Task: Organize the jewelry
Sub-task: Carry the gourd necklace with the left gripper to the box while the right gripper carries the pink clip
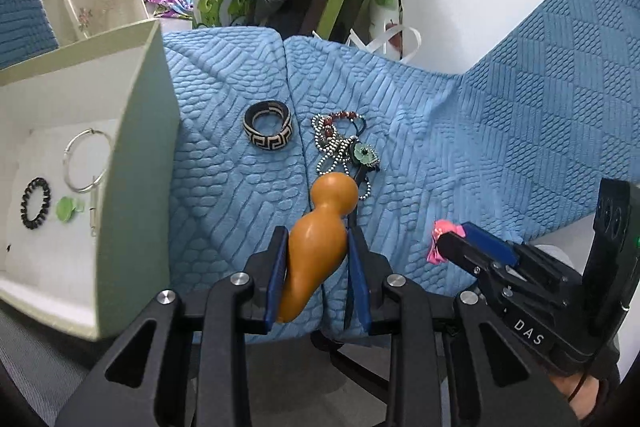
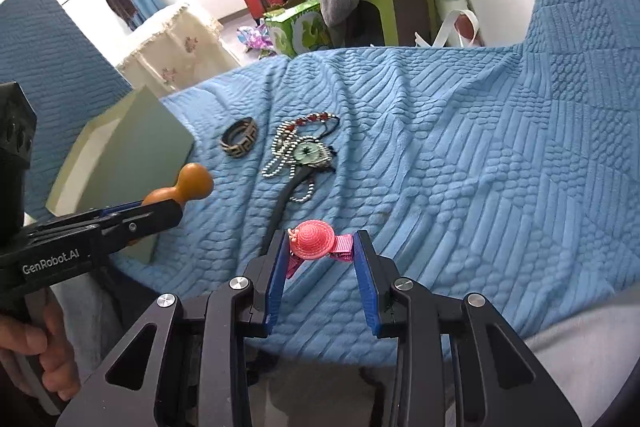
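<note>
Light blue quilted cover, embossed with scale, stripe and diamond textures. Orange-brown gourd pendant between blue-padded black jaws. Black bangle with a cream Greek-key pattern. Tangle of silver bead chain with dark red beads and a pale green flower charm. Pink hat-shaped hair clip on a magenta ribbon. Pale green box, white inside, holding a silver hoop and a black bead bracelet.
</note>
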`<state>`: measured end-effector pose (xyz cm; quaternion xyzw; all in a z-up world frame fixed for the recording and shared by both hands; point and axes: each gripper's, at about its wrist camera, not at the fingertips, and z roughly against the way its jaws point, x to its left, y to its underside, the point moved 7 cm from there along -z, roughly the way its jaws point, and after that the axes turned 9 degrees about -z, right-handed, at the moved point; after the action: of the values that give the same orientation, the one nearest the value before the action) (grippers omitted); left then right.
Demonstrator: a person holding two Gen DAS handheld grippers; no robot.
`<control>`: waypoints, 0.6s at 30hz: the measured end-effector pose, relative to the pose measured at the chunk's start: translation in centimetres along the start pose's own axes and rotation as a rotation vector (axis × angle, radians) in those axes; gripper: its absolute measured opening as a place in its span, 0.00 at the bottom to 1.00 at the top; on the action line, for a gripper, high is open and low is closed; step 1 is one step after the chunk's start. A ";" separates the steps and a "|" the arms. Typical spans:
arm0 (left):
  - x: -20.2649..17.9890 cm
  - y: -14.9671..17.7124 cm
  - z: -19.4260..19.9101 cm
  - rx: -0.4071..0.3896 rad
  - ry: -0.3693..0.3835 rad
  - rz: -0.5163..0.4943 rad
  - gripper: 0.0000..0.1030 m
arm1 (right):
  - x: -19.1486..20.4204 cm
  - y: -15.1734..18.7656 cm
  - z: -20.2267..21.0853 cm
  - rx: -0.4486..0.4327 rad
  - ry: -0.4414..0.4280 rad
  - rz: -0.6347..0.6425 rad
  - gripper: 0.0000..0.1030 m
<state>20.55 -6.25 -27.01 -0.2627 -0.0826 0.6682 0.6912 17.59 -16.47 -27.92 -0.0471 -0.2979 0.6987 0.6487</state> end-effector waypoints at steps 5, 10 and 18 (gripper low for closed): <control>0.3 0.1 1.7 -0.024 0.002 0.007 0.30 | 1.1 -0.1 1.6 -0.028 0.026 0.025 0.29; 0.0 -0.9 4.3 -0.062 -0.002 -0.010 0.30 | 2.4 -1.4 3.9 -0.075 0.018 0.019 0.29; -0.7 -3.5 9.7 -0.145 -0.051 -0.061 0.30 | 5.9 -4.3 8.1 -0.149 0.006 0.029 0.29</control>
<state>19.03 -4.39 -16.95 -0.2925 -0.1564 0.6456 0.6879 16.77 -13.95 -17.35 -0.1018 -0.3464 0.6837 0.6342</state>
